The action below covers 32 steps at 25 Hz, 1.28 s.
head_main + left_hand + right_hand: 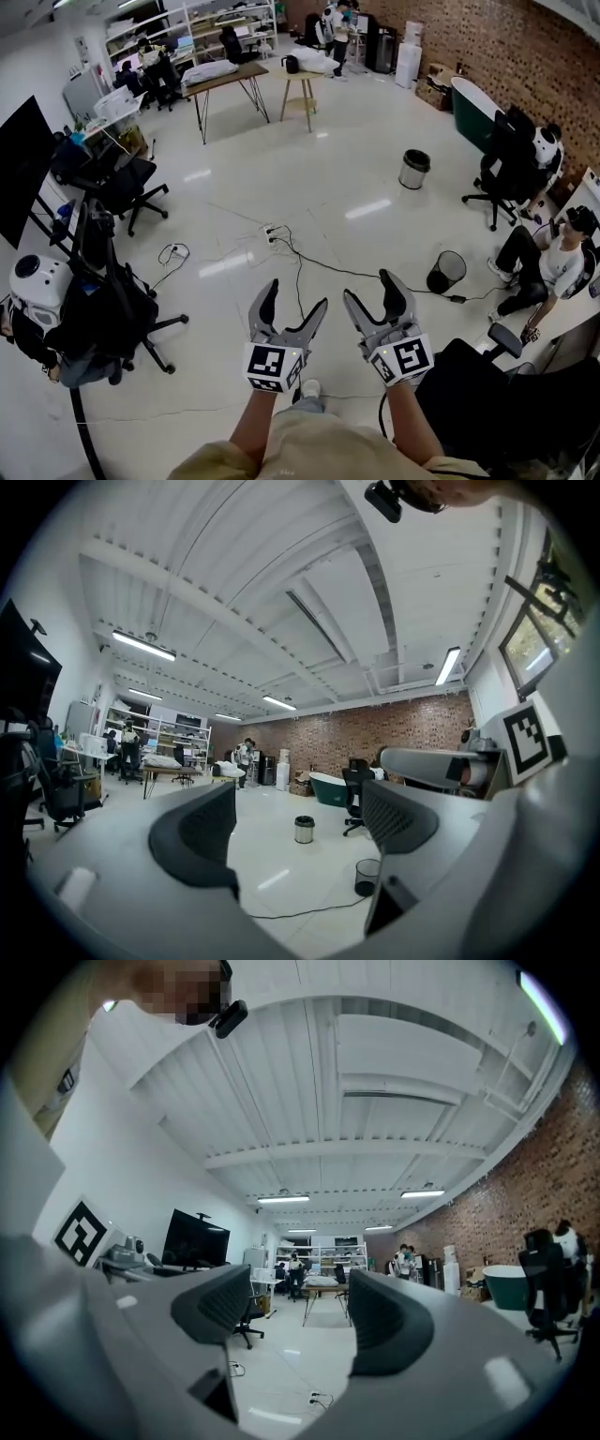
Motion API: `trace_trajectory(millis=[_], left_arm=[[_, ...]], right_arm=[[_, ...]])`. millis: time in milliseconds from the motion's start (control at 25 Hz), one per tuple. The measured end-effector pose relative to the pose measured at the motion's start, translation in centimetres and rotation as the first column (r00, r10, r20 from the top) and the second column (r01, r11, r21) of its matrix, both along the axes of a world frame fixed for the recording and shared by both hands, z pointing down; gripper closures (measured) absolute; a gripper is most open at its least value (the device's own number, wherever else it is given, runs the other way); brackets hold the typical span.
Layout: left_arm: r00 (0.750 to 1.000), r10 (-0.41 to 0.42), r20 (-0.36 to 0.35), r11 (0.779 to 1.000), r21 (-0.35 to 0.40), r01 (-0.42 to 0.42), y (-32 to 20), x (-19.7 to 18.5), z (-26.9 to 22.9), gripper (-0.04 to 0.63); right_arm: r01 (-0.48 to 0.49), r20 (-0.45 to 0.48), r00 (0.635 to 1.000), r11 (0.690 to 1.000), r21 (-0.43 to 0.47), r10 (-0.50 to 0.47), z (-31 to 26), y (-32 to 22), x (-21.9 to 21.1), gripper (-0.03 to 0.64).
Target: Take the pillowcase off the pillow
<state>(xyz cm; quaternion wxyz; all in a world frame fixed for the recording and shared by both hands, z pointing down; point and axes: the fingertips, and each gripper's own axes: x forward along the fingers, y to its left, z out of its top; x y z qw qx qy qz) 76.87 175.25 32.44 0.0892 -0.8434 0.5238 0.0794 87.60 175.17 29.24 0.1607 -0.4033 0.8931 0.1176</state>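
Note:
Both grippers are held up in front of me over the open floor, side by side. My left gripper (295, 298) (300, 822) is open with nothing between its jaws. My right gripper (370, 289) (298, 1312) is open too, its jaws a little narrower and empty. A white pillow-like bundle (208, 72) (161, 760) (322, 1281) lies on a wooden table (234, 79) far across the room, well beyond both grippers. Another white bundle (319, 61) lies further back, near a standing person.
A black cable (319, 265) and power strip (272, 232) cross the floor ahead. Two bins (413, 169) (446, 271) stand to the right. Office chairs (127, 187) (112, 309) sit at left, a black chair (502, 403) at my right. A seated person (544, 267) is at far right.

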Motion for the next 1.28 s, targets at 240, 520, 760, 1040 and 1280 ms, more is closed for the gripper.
trace_trajectory(millis=[240, 520, 760, 1040, 1280], left_arm=[[0.999, 0.003, -0.053, 1.0, 0.027, -0.001, -8.3, -7.1, -1.6, 0.19], [1.0, 0.005, -0.022, 1.0, -0.005, -0.005, -17.9, -8.0, -2.6, 0.189], [0.999, -0.028, -0.028, 0.999, -0.043, 0.027, -27.2, -1.9, -1.1, 0.189], [0.991, -0.132, -0.032, 0.99, -0.059, 0.13, -40.2, 8.5, -0.1, 0.189], [0.986, -0.164, 0.004, 0.985, -0.05, 0.164, -48.7, 15.9, 0.4, 0.189]], right_arm=[[-0.048, -0.012, 0.999, 0.999, 0.012, 0.049, -0.9, -7.9, -4.7, 0.3], [-0.097, 0.007, 0.995, 0.995, -0.025, 0.097, -2.4, -17.1, -3.8, 0.299], [-0.079, 0.019, 0.997, 0.997, -0.004, 0.079, -2.4, -26.0, 2.7, 0.299], [-0.077, -0.103, 0.992, 0.997, 0.018, 0.078, -0.7, -40.0, 14.2, 0.299], [0.039, 0.031, 0.999, 0.999, 0.012, -0.039, 0.4, -49.7, 20.0, 0.298]])
